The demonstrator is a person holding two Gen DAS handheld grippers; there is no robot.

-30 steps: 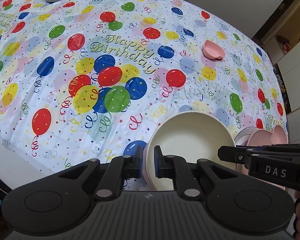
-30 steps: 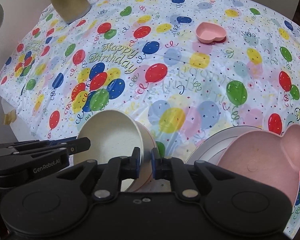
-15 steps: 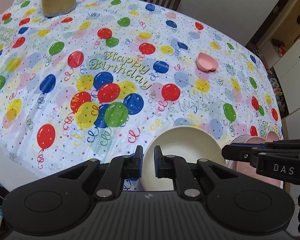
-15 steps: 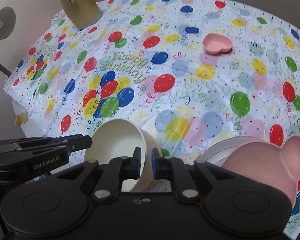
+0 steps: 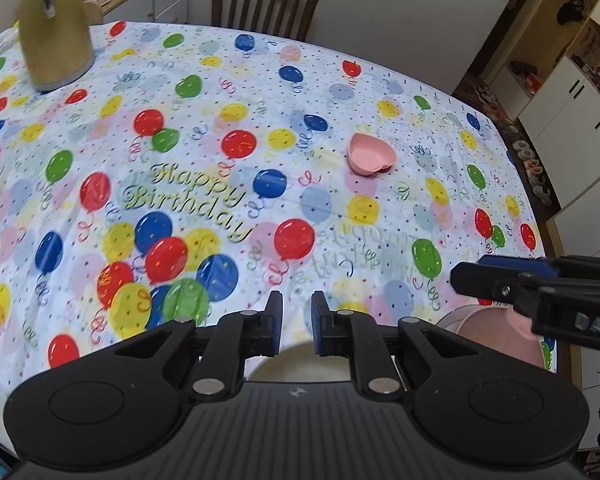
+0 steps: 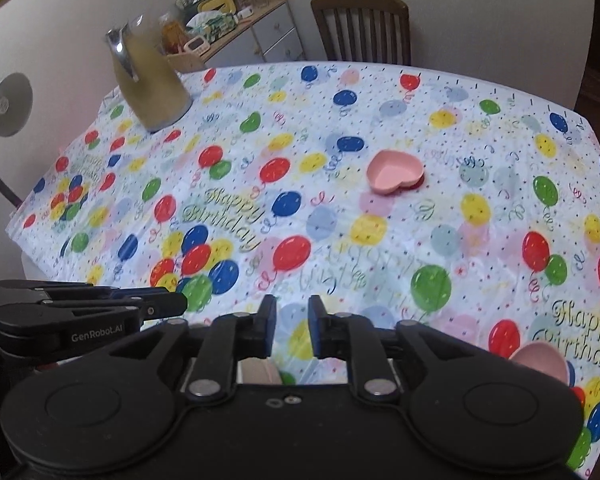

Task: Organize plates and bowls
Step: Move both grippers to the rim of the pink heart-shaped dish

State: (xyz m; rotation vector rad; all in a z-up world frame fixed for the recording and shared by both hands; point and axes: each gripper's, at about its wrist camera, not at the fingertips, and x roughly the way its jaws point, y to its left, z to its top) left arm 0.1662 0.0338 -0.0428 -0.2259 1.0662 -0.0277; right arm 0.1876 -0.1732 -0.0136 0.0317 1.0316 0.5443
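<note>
Directly beneath the left gripper (image 5: 294,326) sits the cream bowl (image 5: 300,364), released; both jaw sets have just been parting, nothing between them. Right gripper (image 6: 290,326) likewise unclenched. Ahead lies the heart-shaped bowl (image 5: 370,156), probably next.

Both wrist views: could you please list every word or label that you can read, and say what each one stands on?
"Happy Birthday": tablecloth, printed in several places.
"GenRobot.AI": left gripper, on its side.
"DAS": right gripper, on its side; cut off by the frame edge.
The packaging on the sideboard is too small to read.
</note>
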